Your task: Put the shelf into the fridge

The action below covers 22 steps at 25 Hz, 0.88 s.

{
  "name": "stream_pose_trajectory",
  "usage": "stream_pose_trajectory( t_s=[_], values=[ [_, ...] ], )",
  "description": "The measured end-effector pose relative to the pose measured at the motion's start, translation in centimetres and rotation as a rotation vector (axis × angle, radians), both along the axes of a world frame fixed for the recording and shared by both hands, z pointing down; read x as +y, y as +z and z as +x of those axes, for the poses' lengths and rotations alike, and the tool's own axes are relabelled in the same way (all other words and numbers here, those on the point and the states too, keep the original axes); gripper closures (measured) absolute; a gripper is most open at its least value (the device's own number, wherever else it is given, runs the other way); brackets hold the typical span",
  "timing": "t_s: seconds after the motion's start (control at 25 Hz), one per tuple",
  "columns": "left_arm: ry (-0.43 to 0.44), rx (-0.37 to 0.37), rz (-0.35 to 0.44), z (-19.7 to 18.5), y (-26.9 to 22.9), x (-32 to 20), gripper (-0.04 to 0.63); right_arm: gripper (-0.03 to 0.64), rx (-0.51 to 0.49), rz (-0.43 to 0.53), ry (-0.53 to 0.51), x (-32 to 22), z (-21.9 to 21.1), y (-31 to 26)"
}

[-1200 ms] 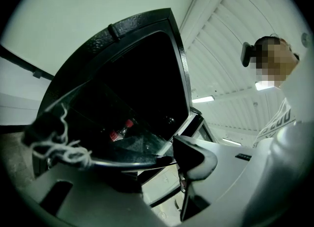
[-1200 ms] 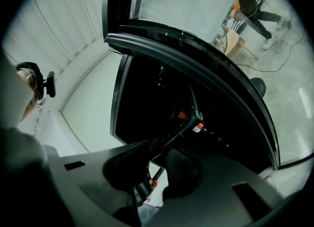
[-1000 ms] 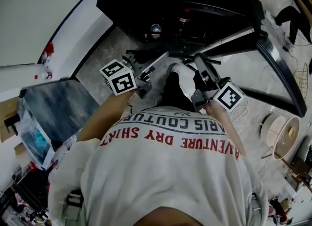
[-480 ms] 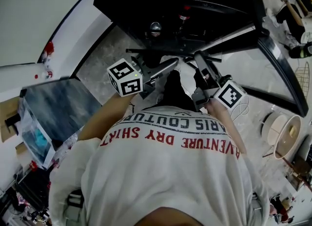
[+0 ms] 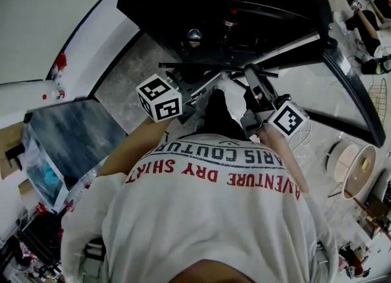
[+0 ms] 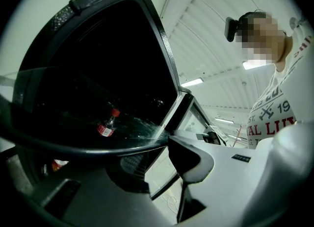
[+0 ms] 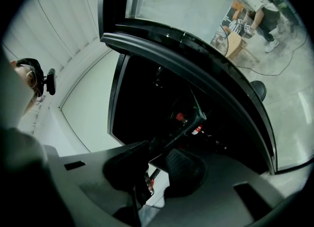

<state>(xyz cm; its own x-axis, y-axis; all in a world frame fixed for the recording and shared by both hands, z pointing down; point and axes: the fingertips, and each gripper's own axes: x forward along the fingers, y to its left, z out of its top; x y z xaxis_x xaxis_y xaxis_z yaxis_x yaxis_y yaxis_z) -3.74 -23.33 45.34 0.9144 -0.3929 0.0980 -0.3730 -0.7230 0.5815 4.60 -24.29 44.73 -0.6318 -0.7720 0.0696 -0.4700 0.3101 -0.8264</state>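
Observation:
A glass shelf with a dark rim hangs level in front of the open black fridge. My left gripper is at the shelf's left side. In the left gripper view the rim runs in between the pads, and the jaws have just been closing onto it. My right gripper stays shut on the shelf's right side, where the right gripper view shows the shelf clamped between its pads. A red-capped bottle stands inside the fridge.
The fridge door stands open to the right. A grey box sits on the floor at the left and a round wicker stool at the right. A white wall runs along the left. Another person bends over far behind.
My left gripper has moved right toward the shelf, rolled a little, and its jaws have closed from wide open onto the shelf's rim. The right gripper and the shelf have stayed put.

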Motion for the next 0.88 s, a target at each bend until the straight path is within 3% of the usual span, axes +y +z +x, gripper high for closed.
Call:
stream_pose_trajectory(
  t_s=[0.32,0.6,0.88],
  values=[
    [-0.002,0.017,-0.016,0.3,0.1,-0.1,0.466,0.501,0.094,-0.01,-0.019,0.3,0.1,0.6],
    [-0.013,0.025,-0.032,0.5,0.2,-1.0,0.47,0.462,0.119,0.002,-0.054,1.0,-0.5,0.7],
    [-0.017,0.019,-0.032,0.6,0.3,-1.9,0.471,0.462,0.215,0.037,-0.093,1.7,-1.2,0.8]
  ],
)
